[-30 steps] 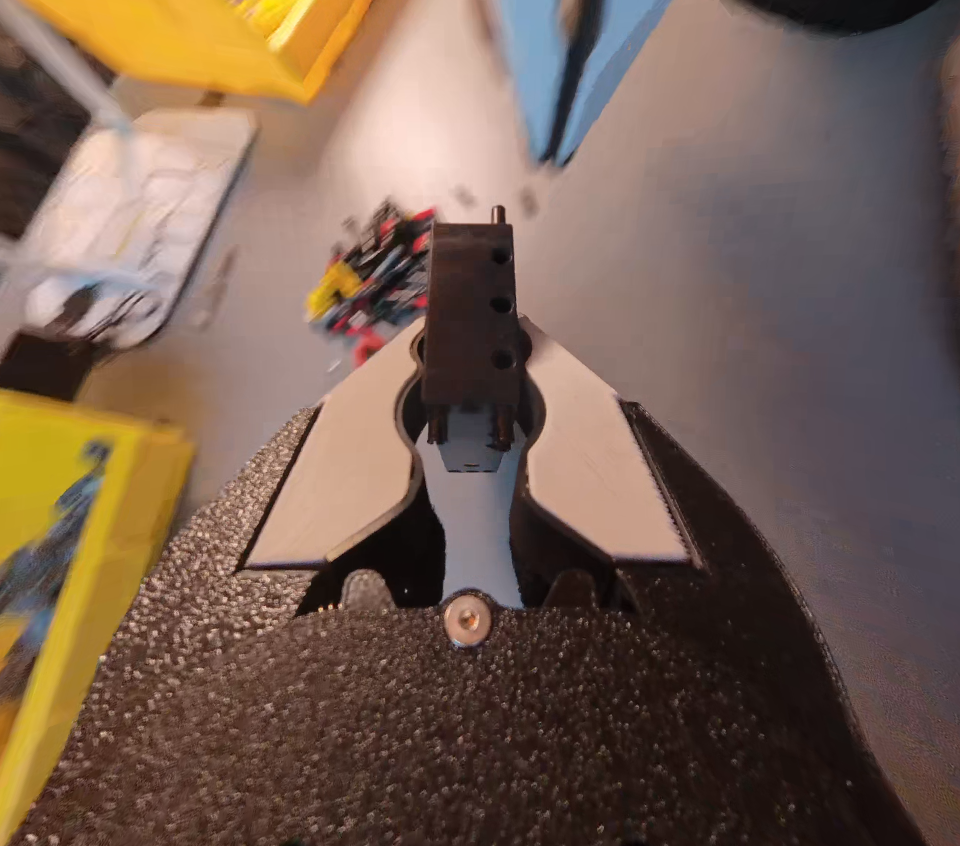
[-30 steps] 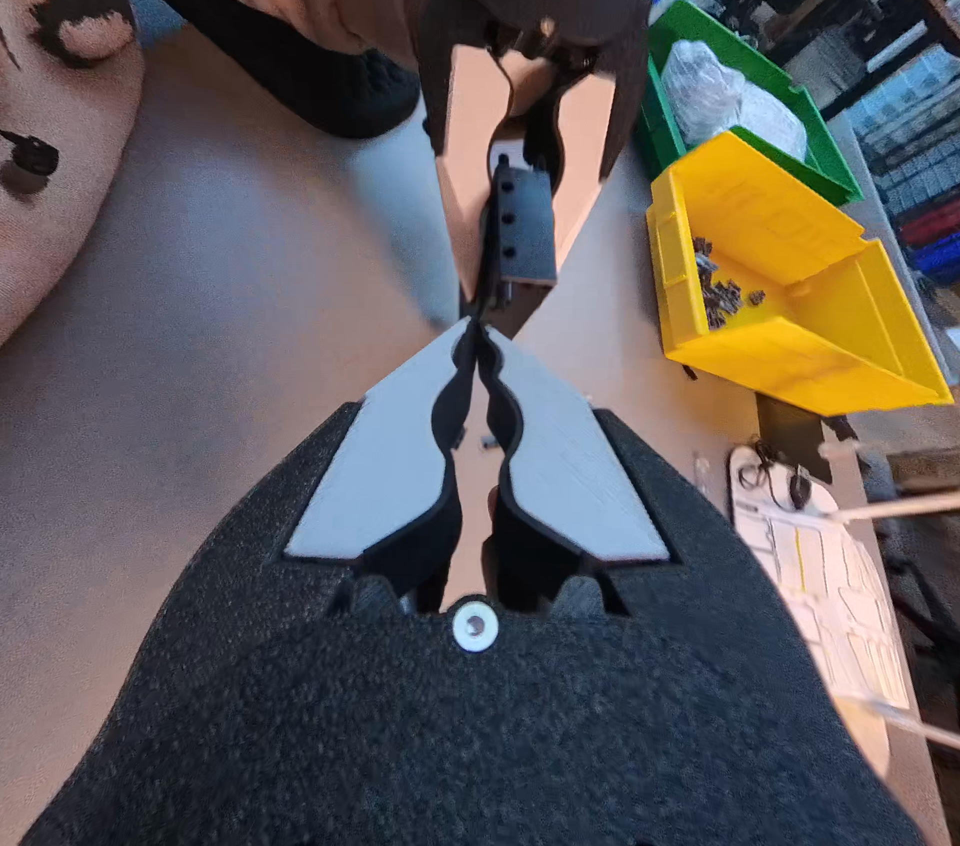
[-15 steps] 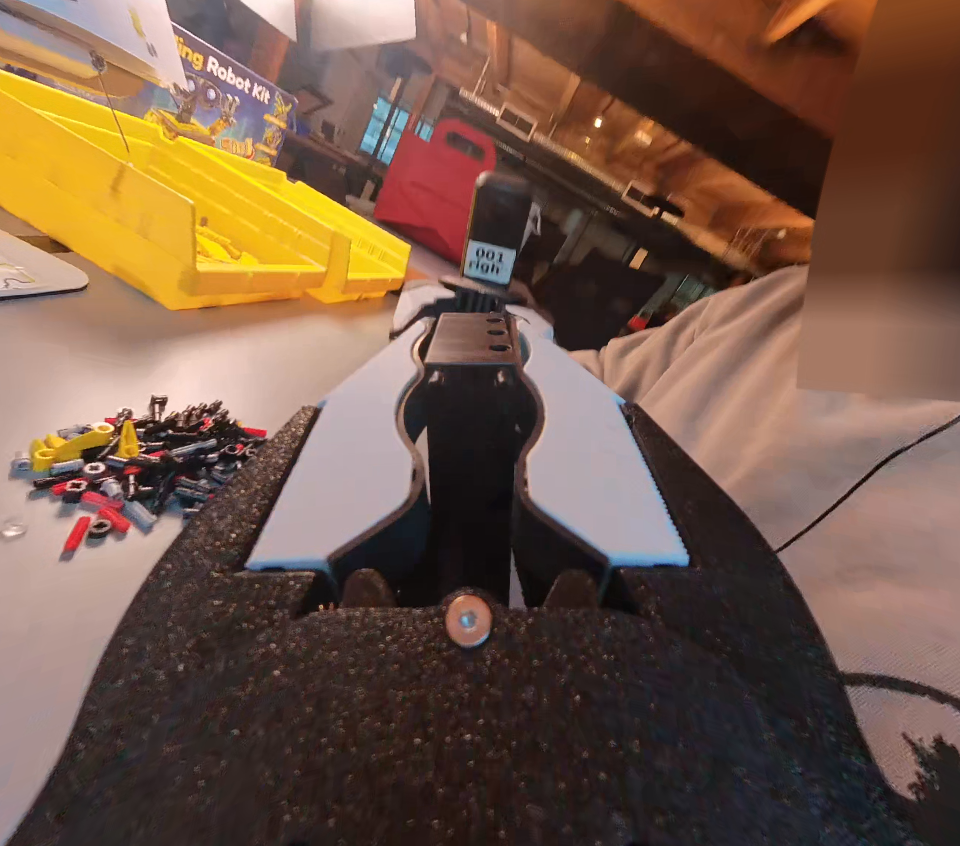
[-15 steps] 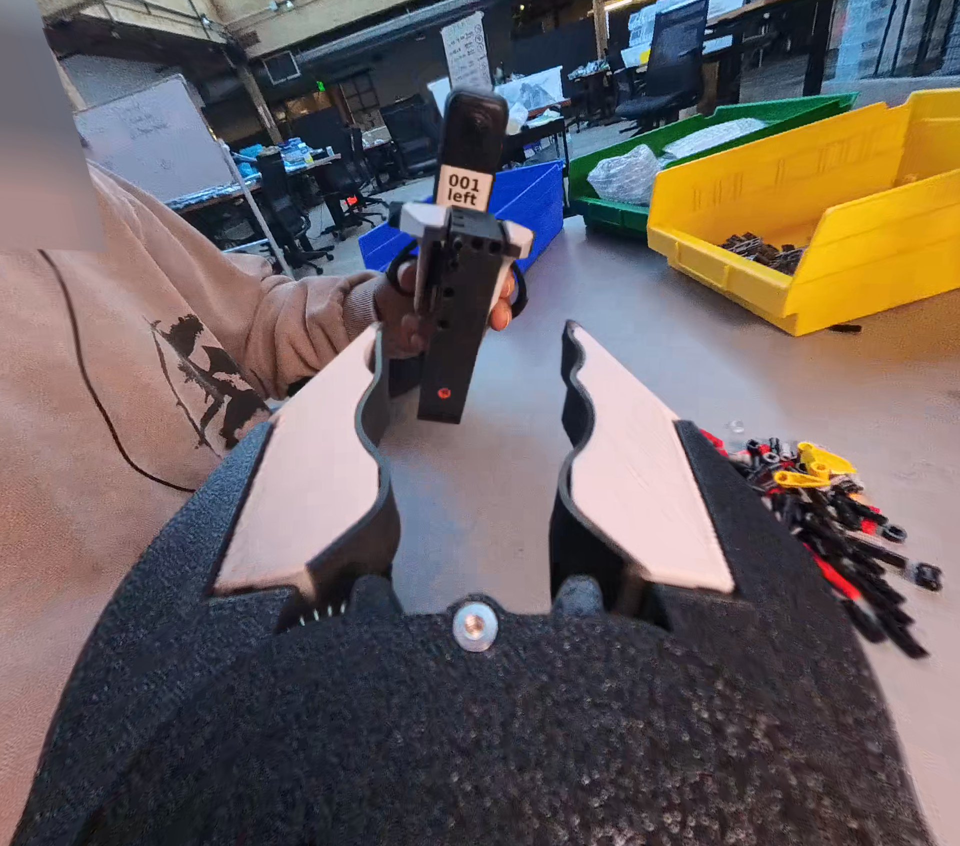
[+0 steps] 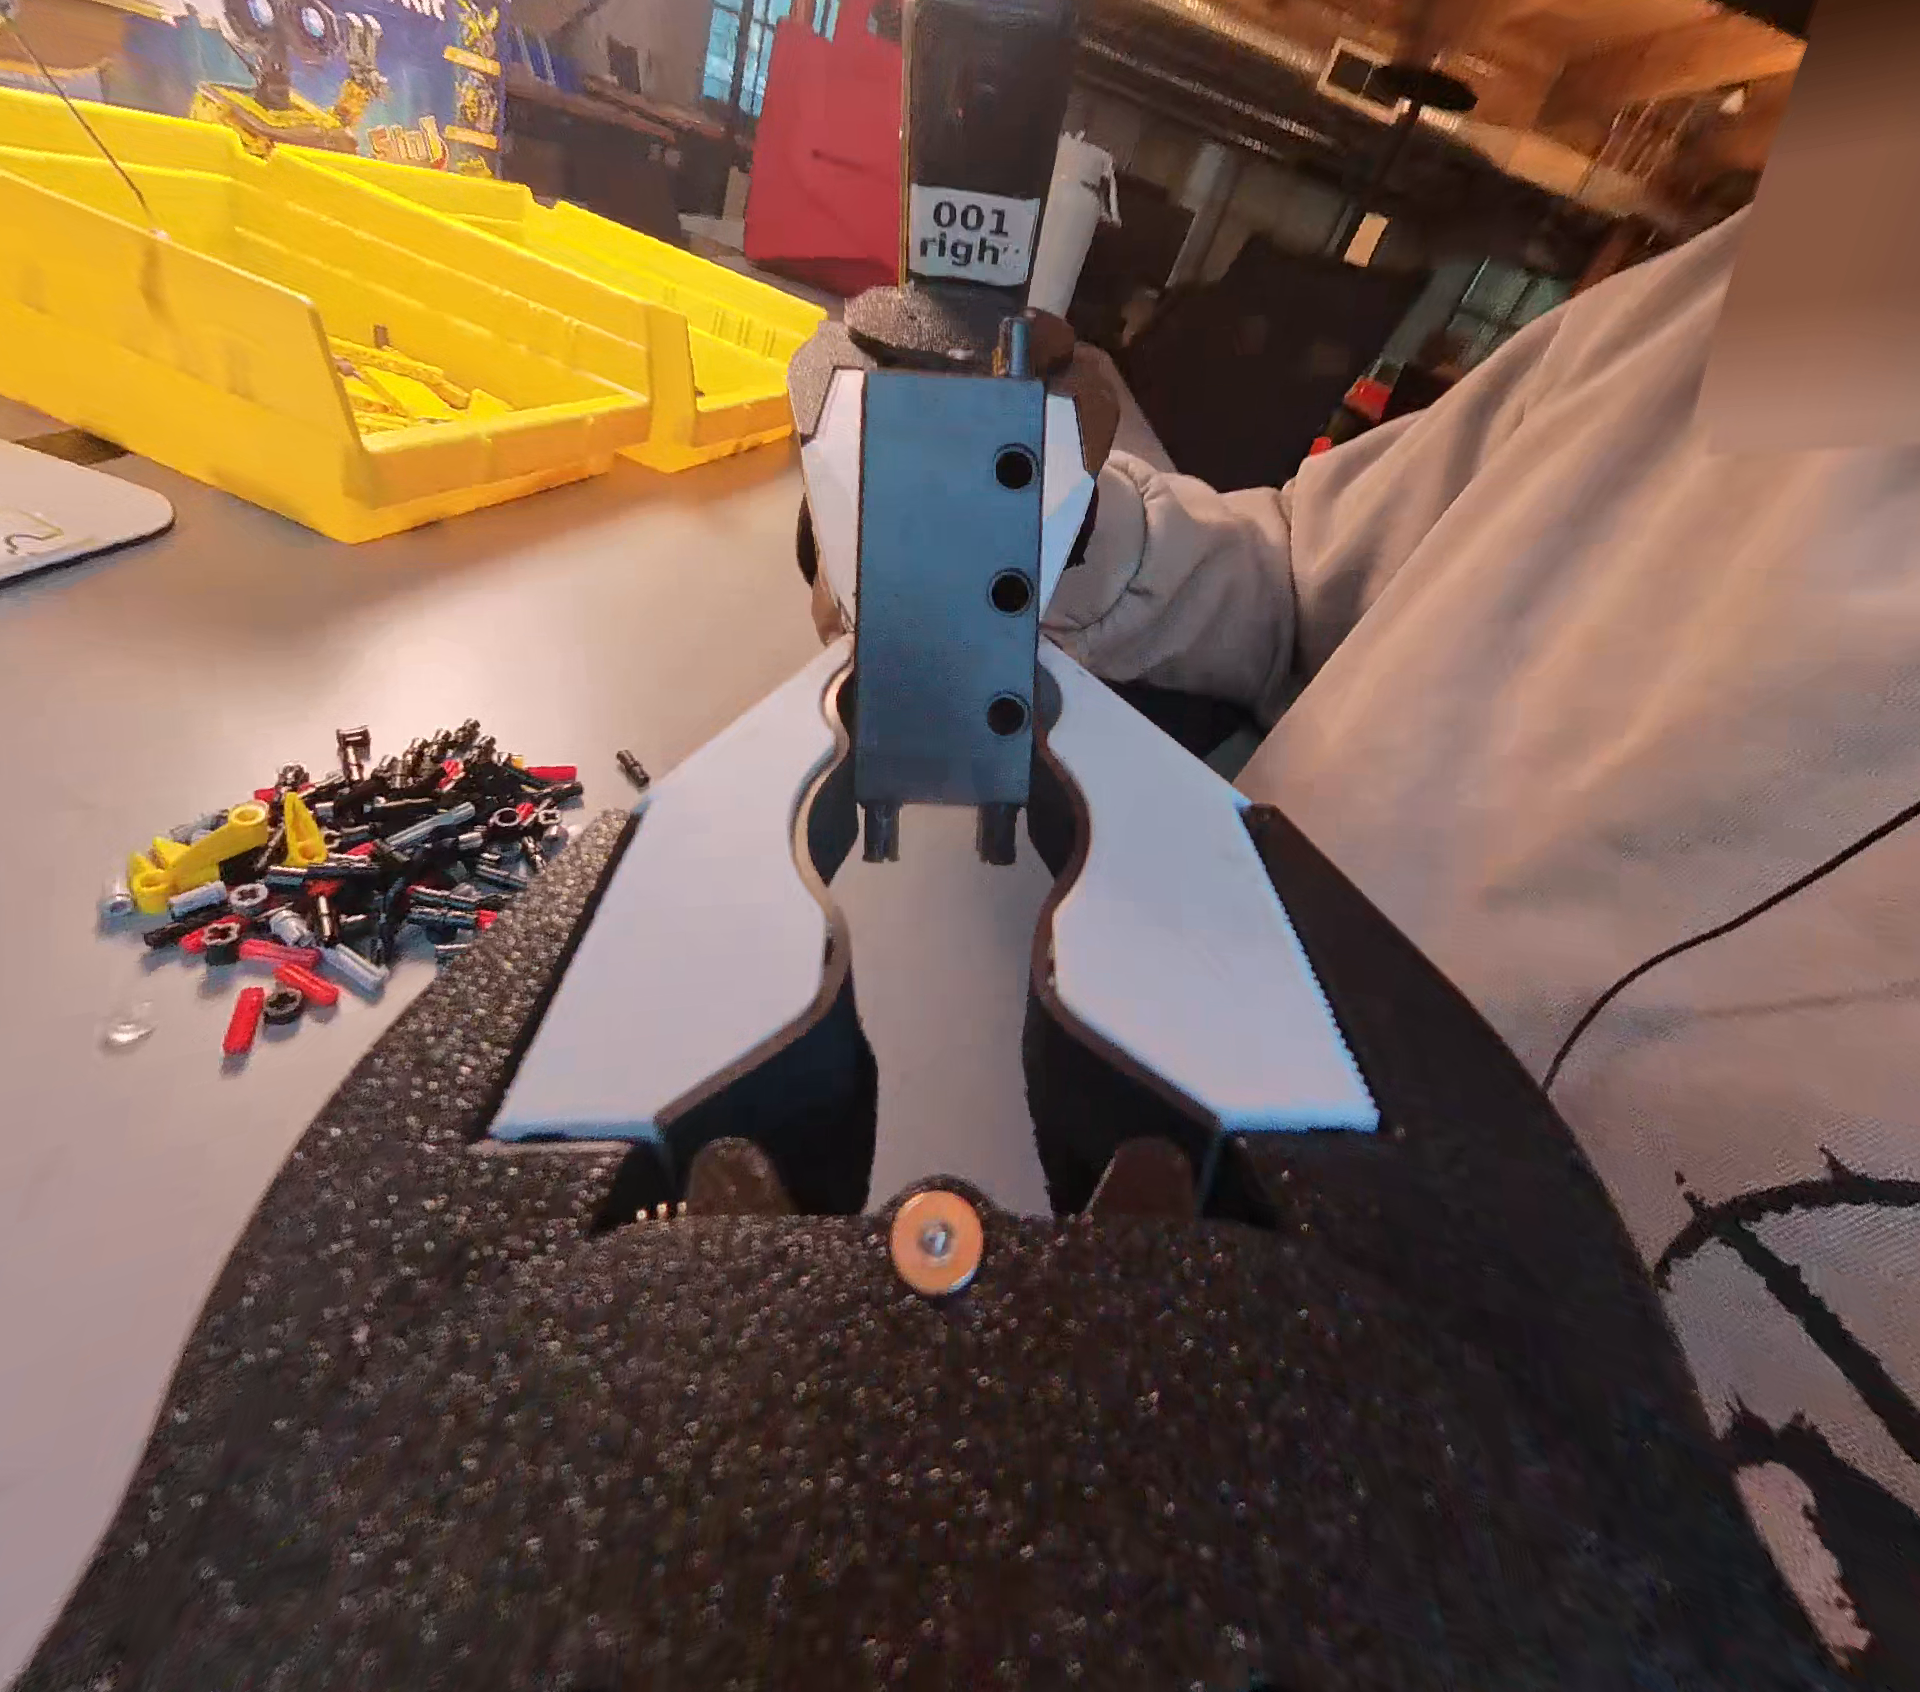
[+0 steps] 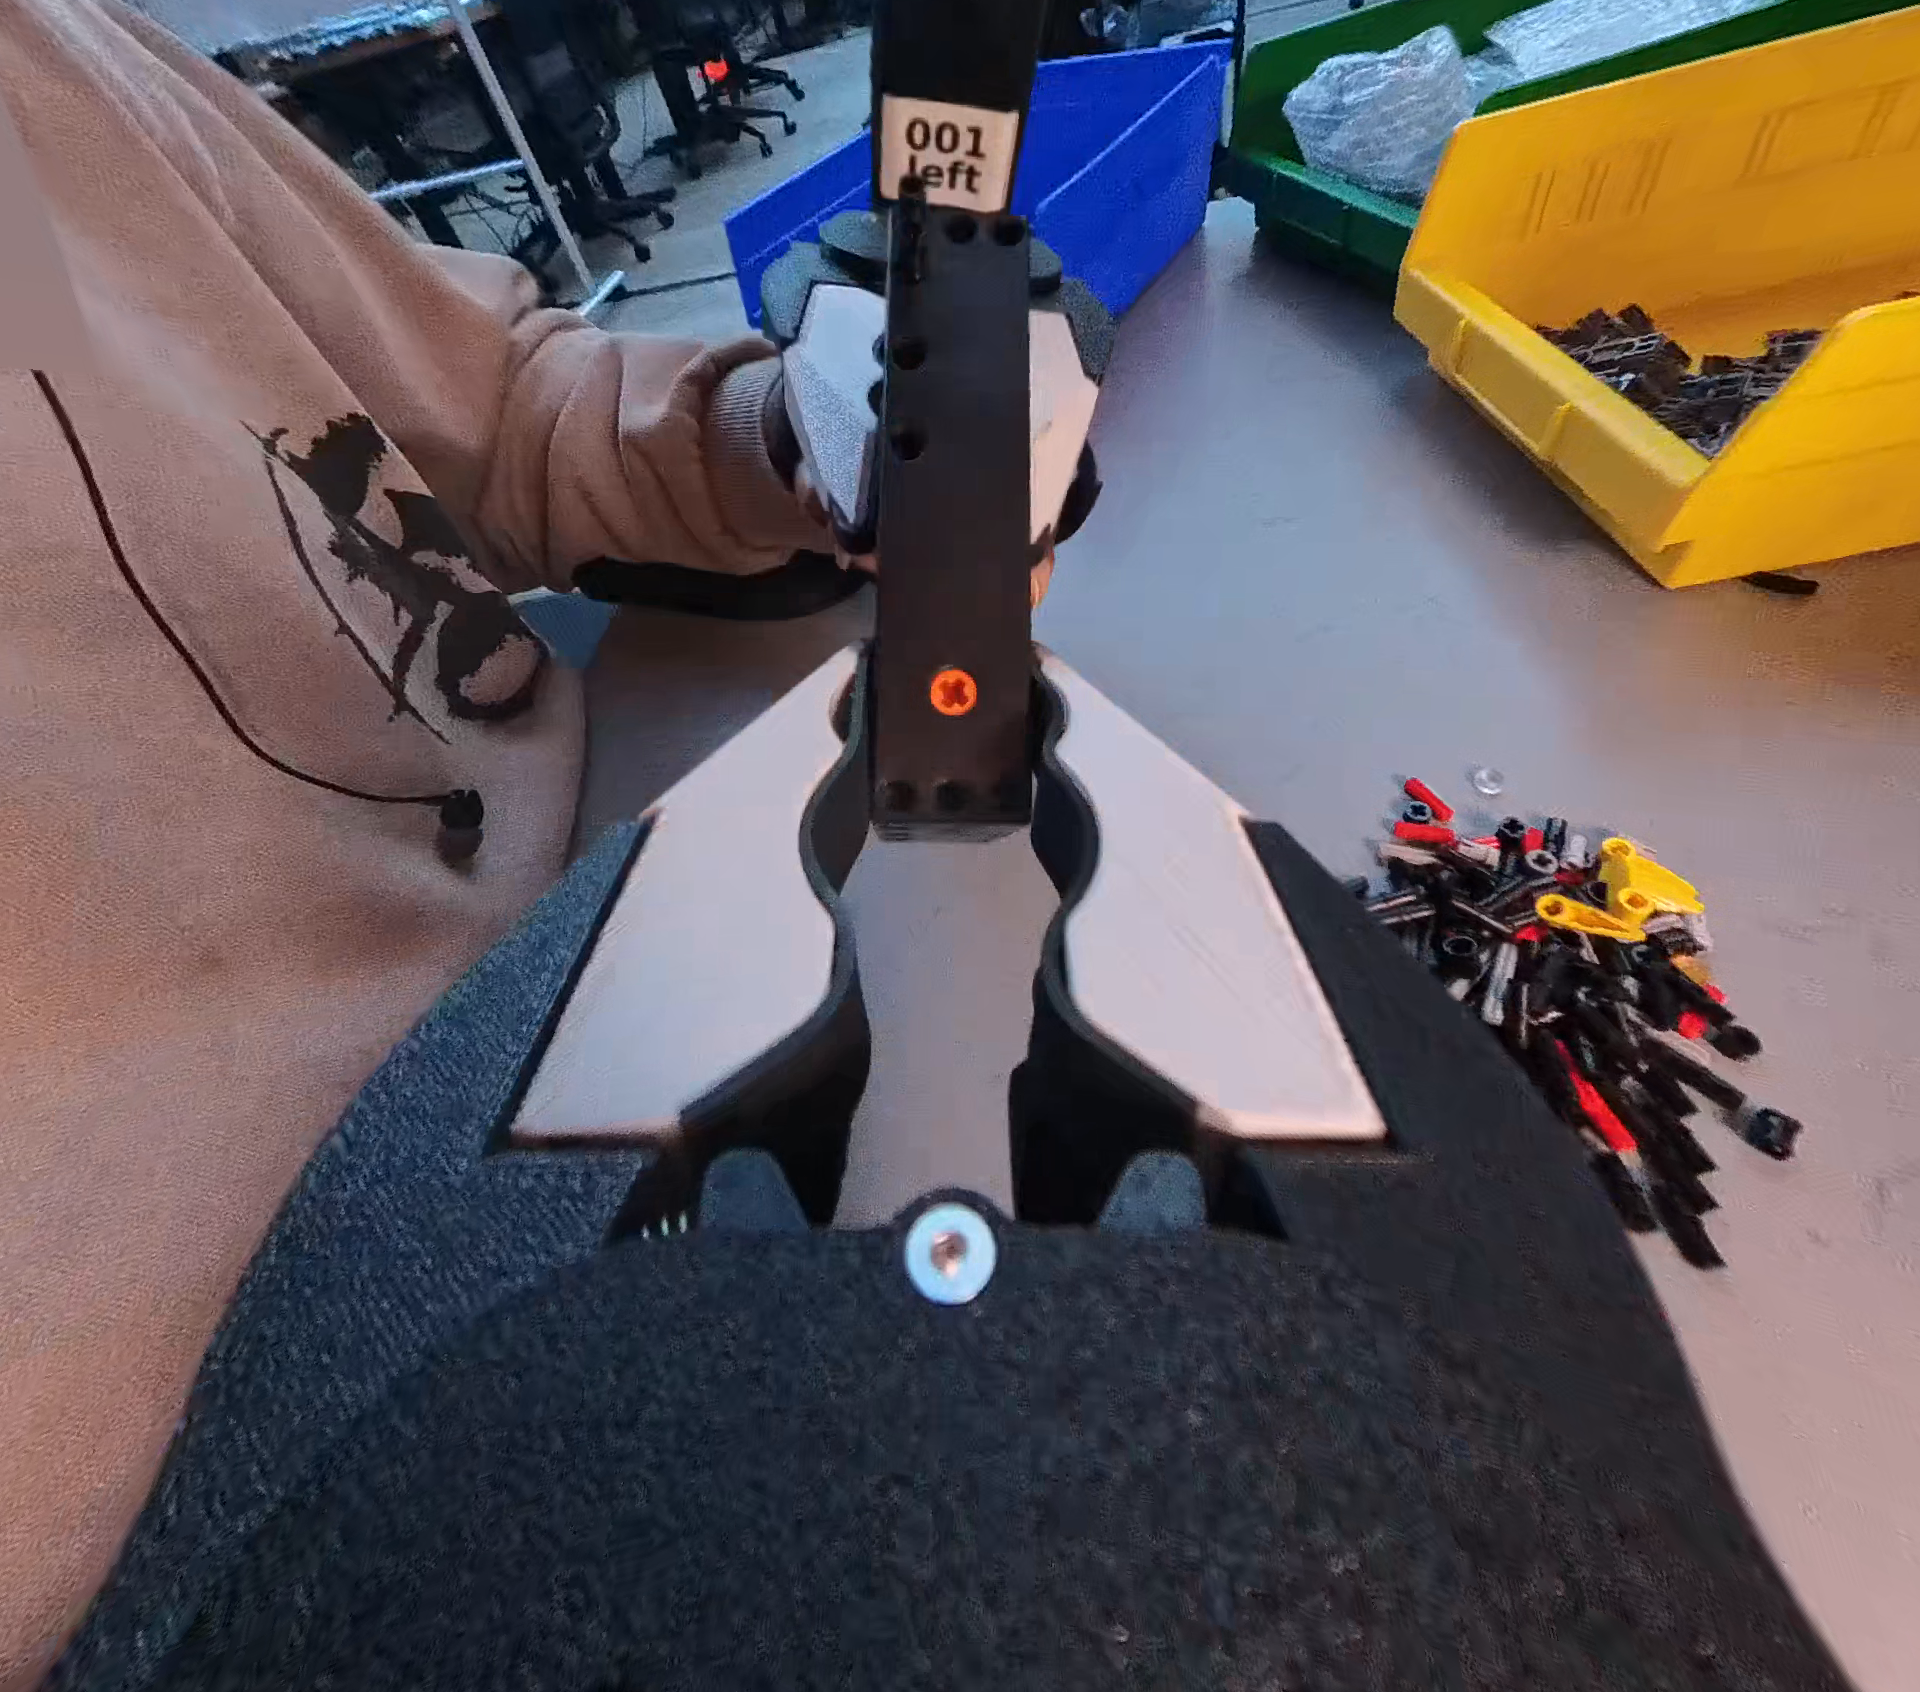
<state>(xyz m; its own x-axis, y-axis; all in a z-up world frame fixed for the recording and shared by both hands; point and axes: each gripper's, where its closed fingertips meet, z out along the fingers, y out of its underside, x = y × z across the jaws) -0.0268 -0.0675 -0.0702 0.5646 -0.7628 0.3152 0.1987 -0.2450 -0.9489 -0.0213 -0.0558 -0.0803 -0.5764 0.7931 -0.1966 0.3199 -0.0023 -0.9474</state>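
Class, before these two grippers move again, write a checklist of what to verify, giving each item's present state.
1. Left gripper shut on the black block: ok.
2. Right gripper shut on the block's other end: ok.
3. Block held clear above the table: ok.
4. Pile of small parts apart from both grippers' fingers: ok.
5. Orange pin seated flush in the block: cannot tell.
6. Grip firm enough not to slip: cannot tell.

Left claw (image 5: 940, 697) and right claw (image 6: 948, 686) face each other, tips closed on one black block.
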